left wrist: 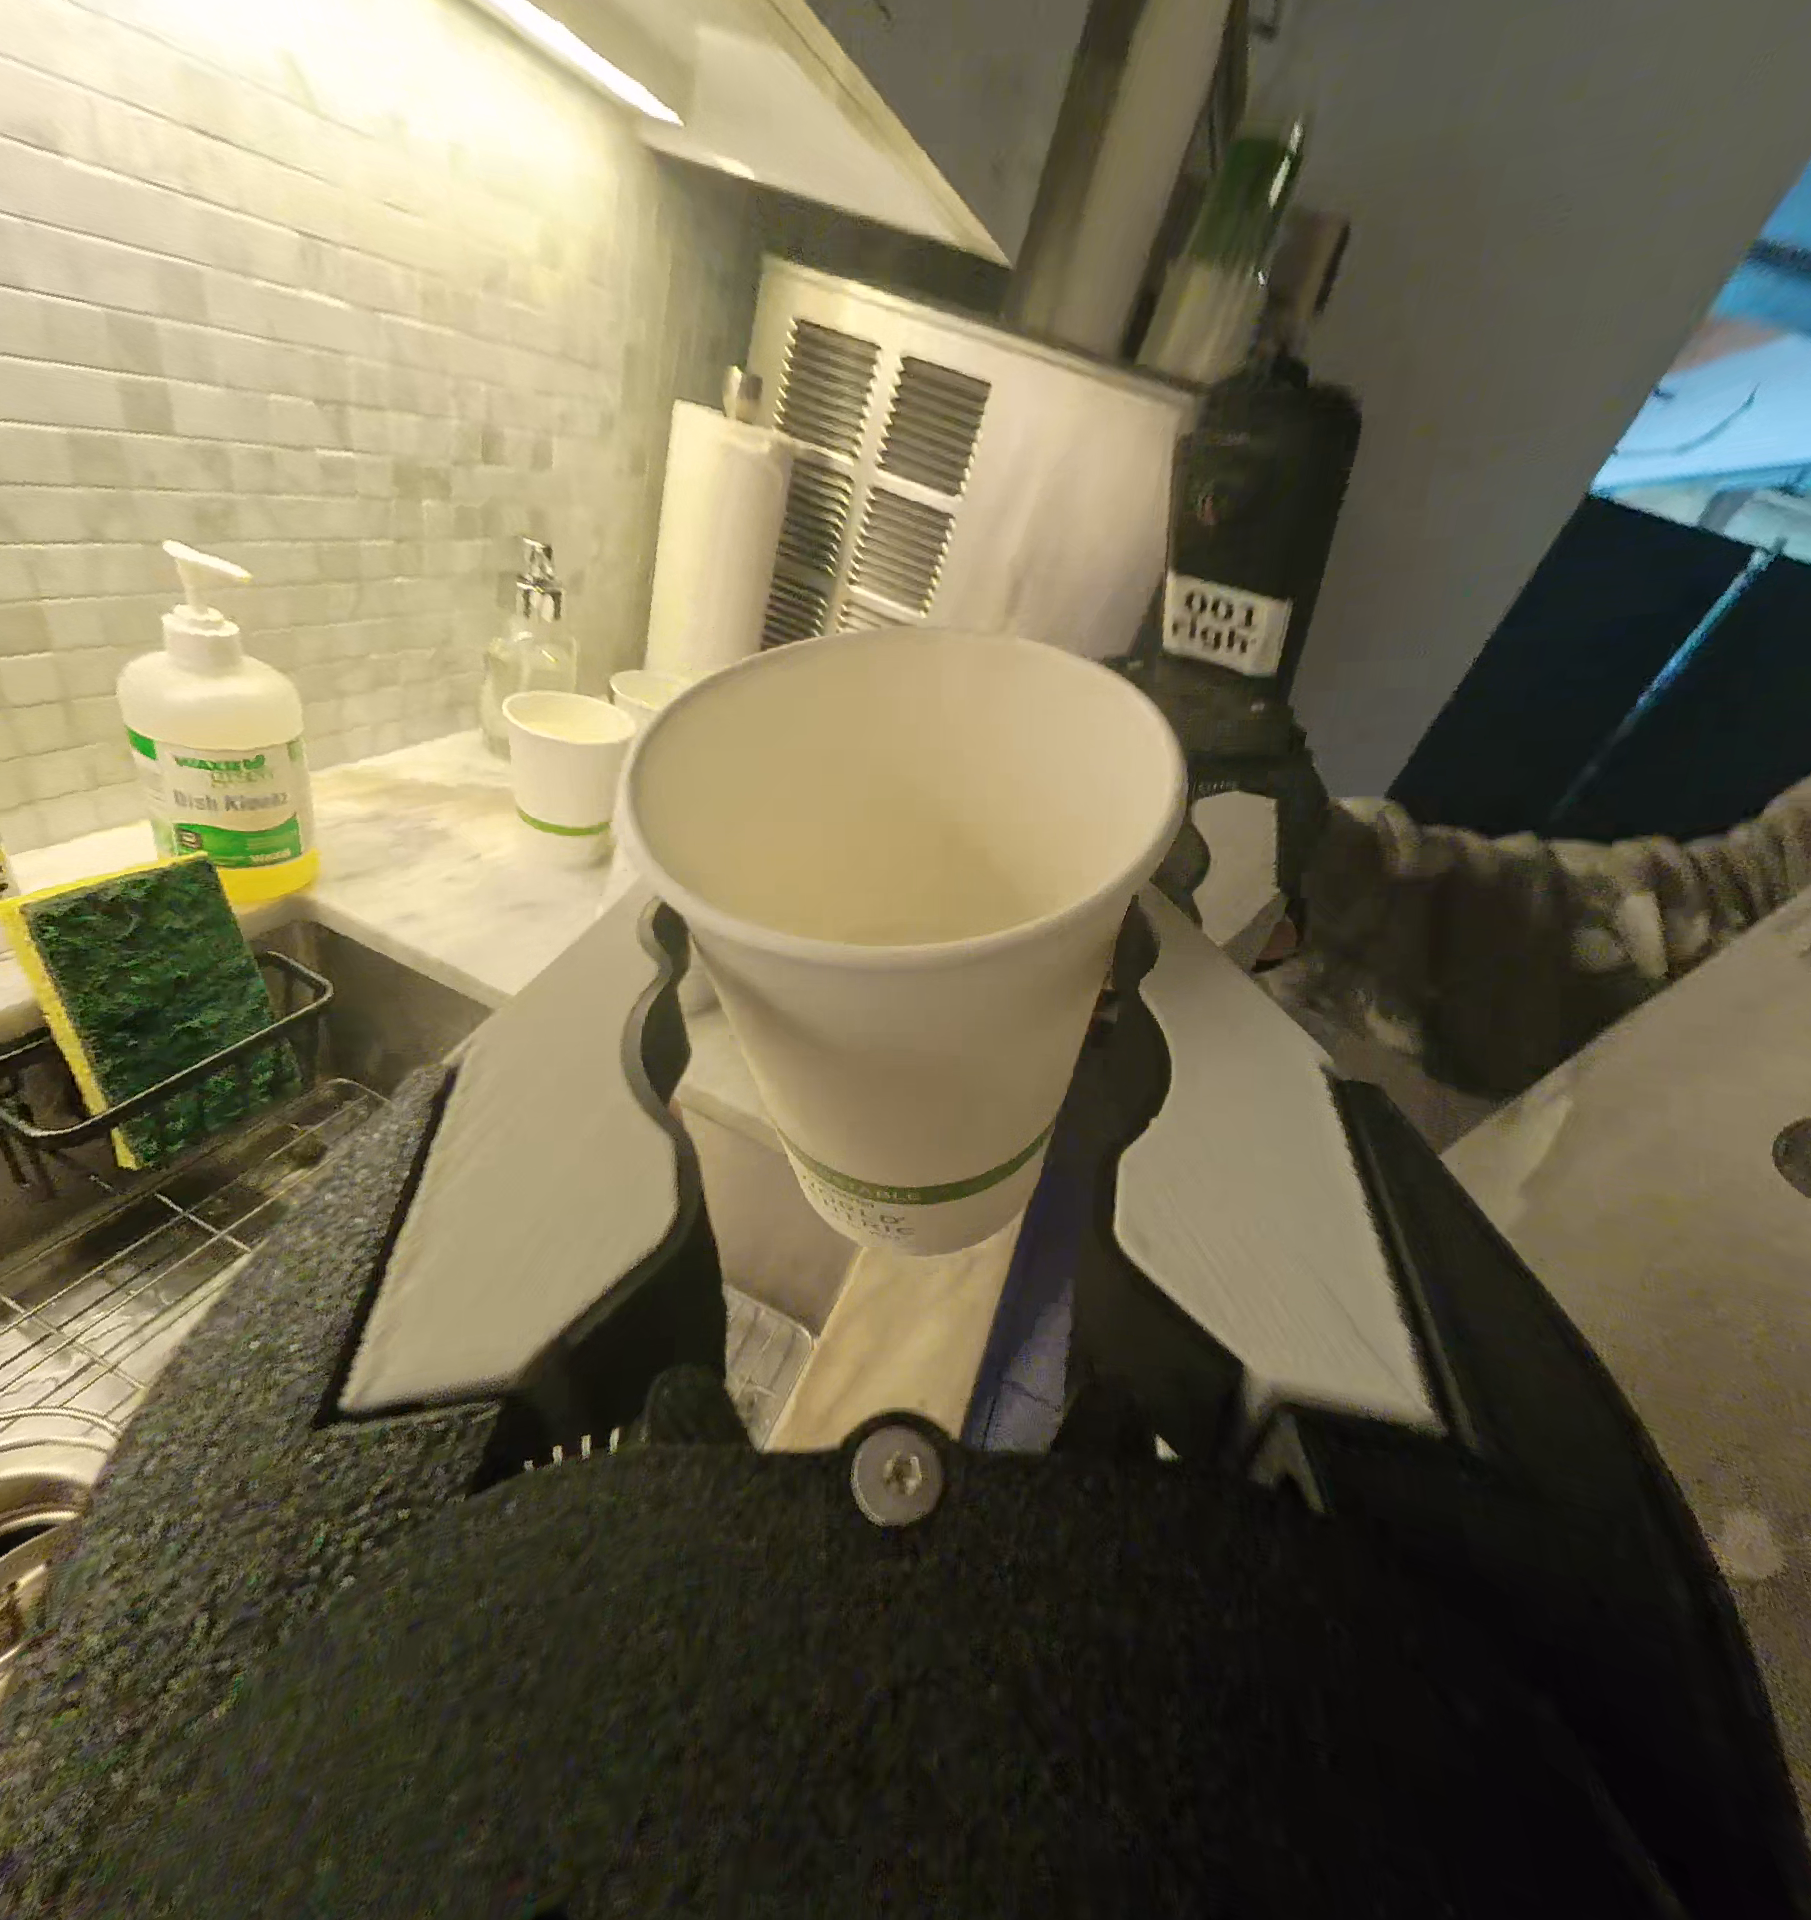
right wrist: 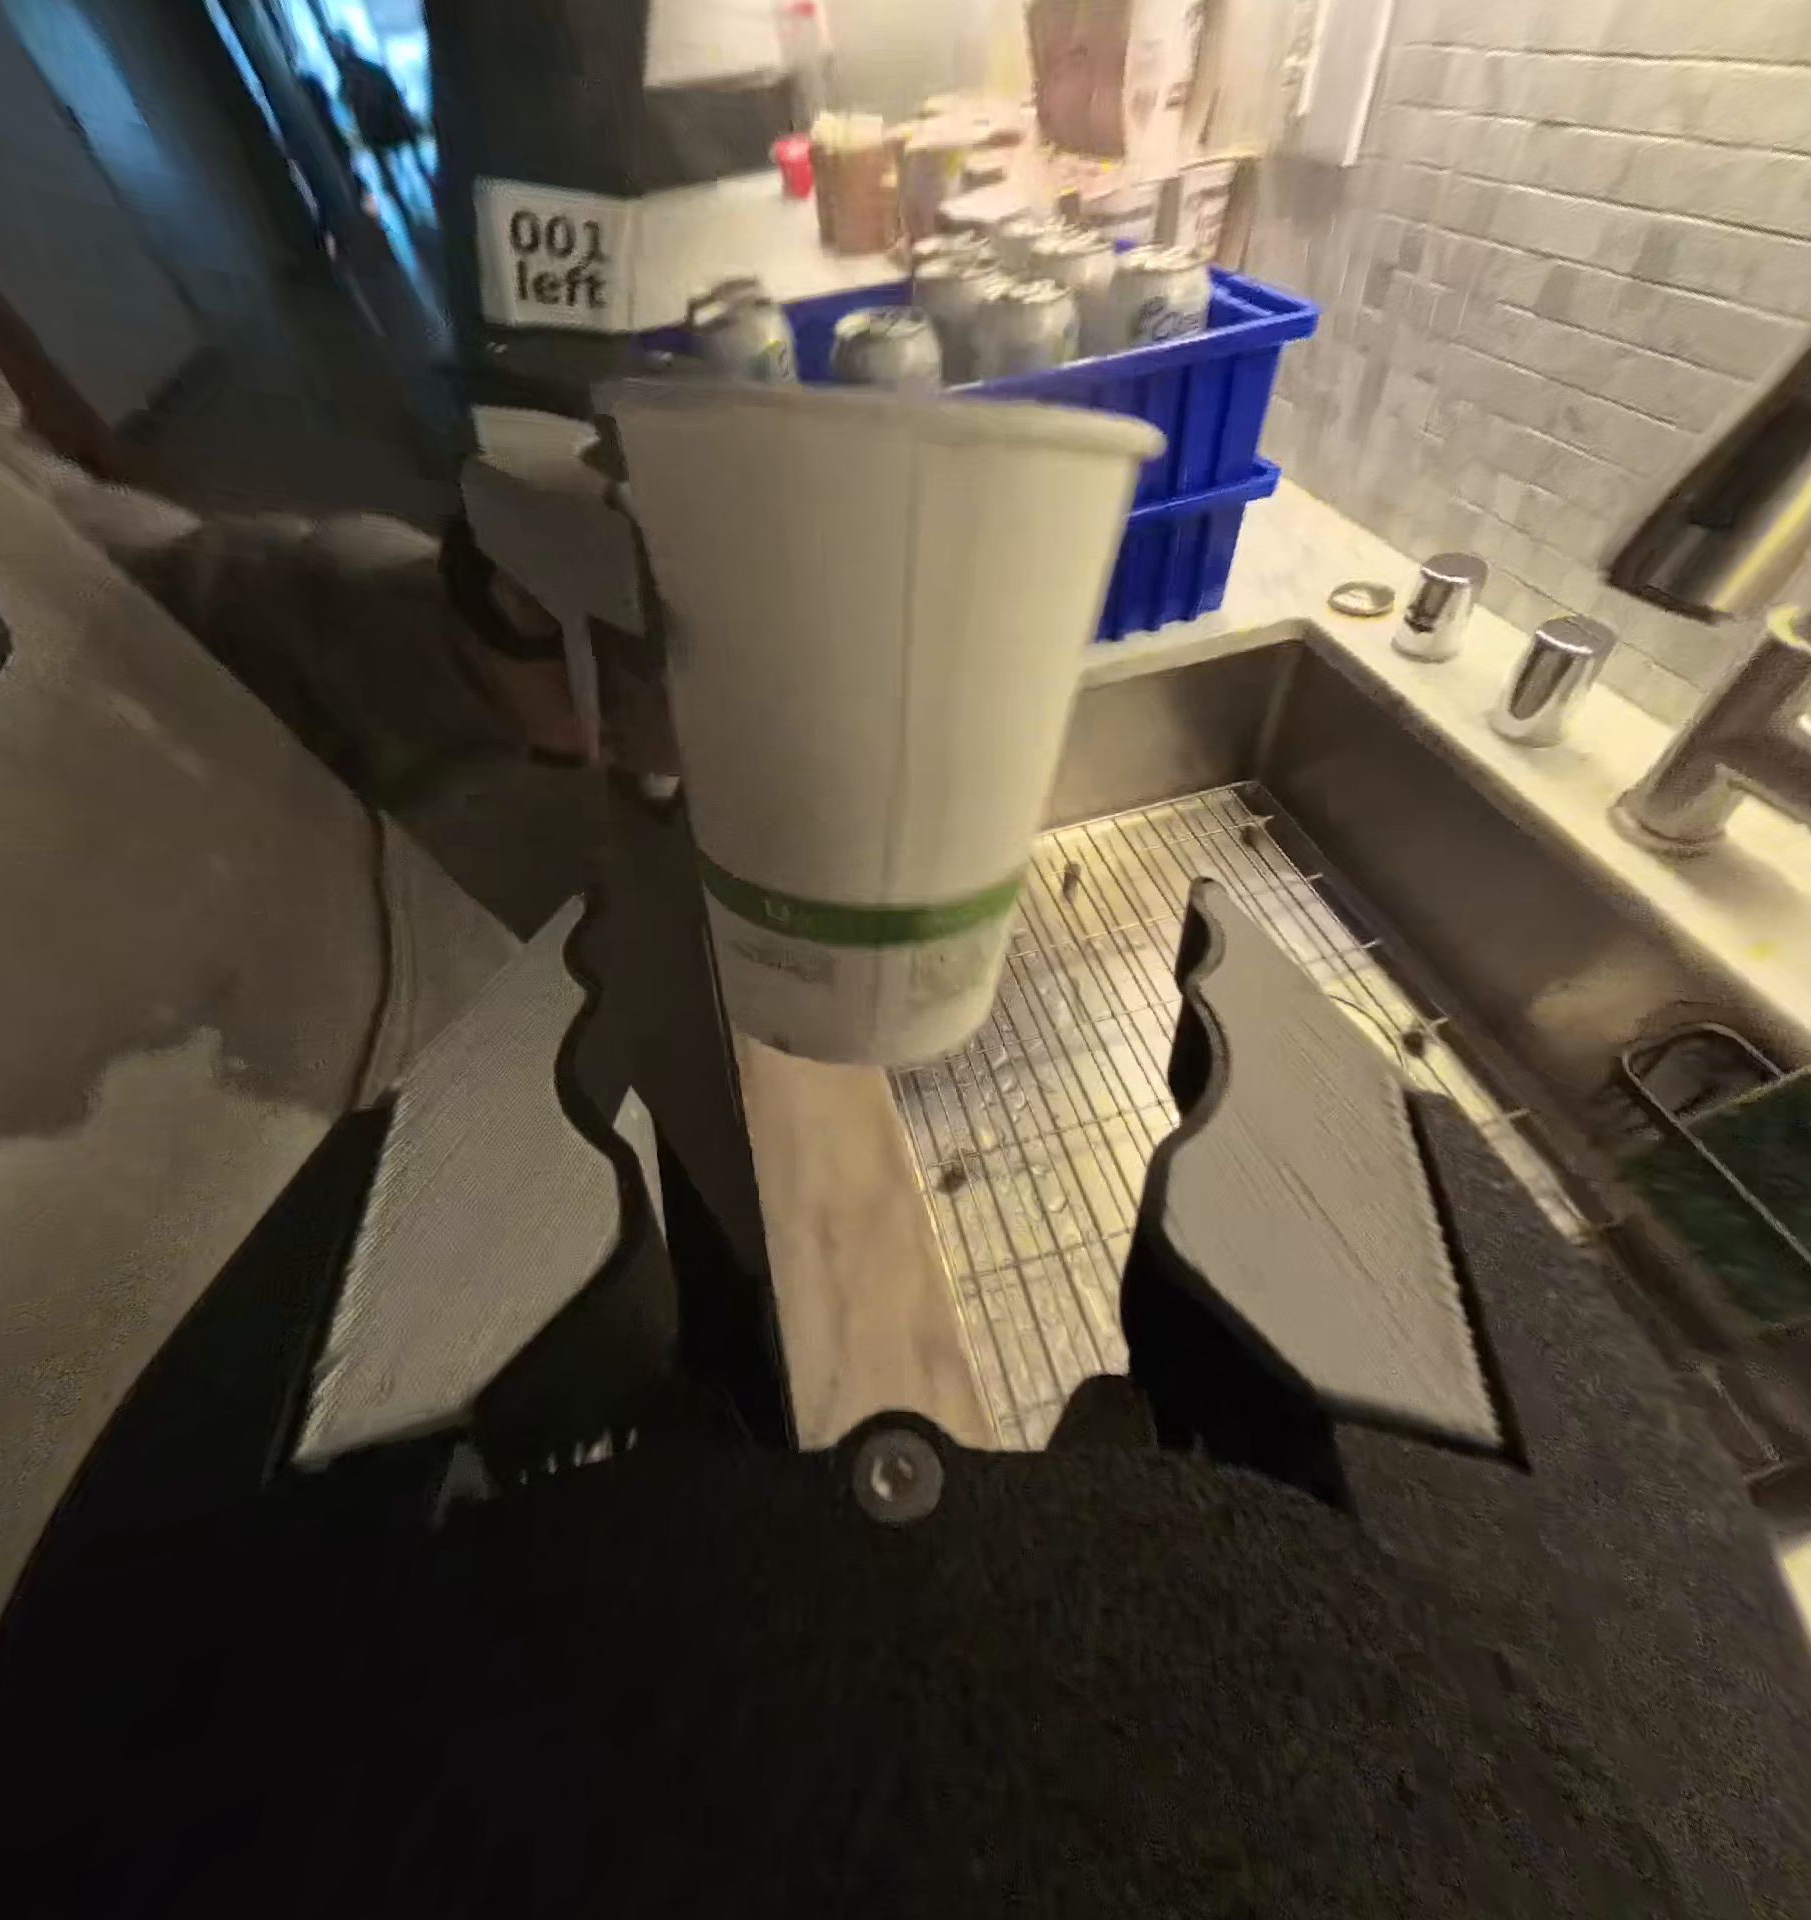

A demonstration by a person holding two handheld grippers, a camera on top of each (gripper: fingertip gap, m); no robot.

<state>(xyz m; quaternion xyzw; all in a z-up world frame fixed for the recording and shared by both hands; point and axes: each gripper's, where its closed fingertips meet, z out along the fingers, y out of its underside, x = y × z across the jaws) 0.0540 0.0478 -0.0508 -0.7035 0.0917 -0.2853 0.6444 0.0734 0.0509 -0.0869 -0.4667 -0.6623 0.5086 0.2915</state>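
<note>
My left gripper (left wrist: 899,940) is shut on a white paper cup (left wrist: 880,790) with a green band, gripping its sides below the rim. The cup is upright, empty and held in the air over the sink's edge. In the right wrist view the same cup (right wrist: 880,644) hangs just ahead of my right gripper (right wrist: 888,925), whose fingers stand wide apart on either side of the cup's base without touching it. The left gripper's fingers (right wrist: 558,540) show at the cup's left side. The right gripper's black body (left wrist: 1233,540) shows behind the cup in the left wrist view.
A steel sink (right wrist: 1400,790) with a wire grid (right wrist: 1077,1101) lies below, with a faucet (right wrist: 1732,748) at its right. A blue crate (right wrist: 1202,416) of cans stands behind. A soap bottle (left wrist: 215,738), a sponge (left wrist: 153,997), paper cups (left wrist: 563,758) and a towel roll (left wrist: 719,540) stand on the counter. A sleeve (left wrist: 1566,914) reaches in from the right.
</note>
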